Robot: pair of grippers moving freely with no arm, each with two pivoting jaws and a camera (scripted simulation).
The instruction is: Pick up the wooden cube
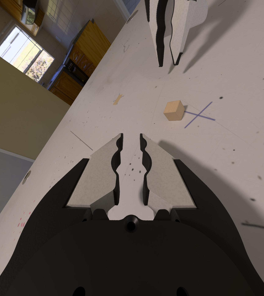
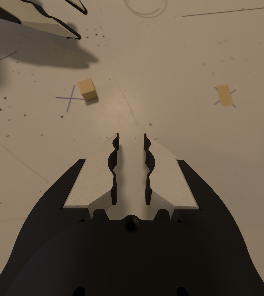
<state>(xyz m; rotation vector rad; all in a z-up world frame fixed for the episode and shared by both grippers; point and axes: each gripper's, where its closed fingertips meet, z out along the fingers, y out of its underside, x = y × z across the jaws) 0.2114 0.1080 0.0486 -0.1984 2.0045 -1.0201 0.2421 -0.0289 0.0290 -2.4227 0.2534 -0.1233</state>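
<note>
Both grippers apart from wooden cube (image 1: 174, 110); neither touching.

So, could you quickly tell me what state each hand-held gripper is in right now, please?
Left hand-held gripper: open, holding nothing.
Right hand-held gripper: open, holding nothing; the wooden cube sits untouched on the table.

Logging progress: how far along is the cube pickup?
Done: nothing yet; the cube sits on the table beside a blue cross. In hand: nothing; the left gripper and right gripper are open, apart from it. Left: reach, grasp, lift.
</note>
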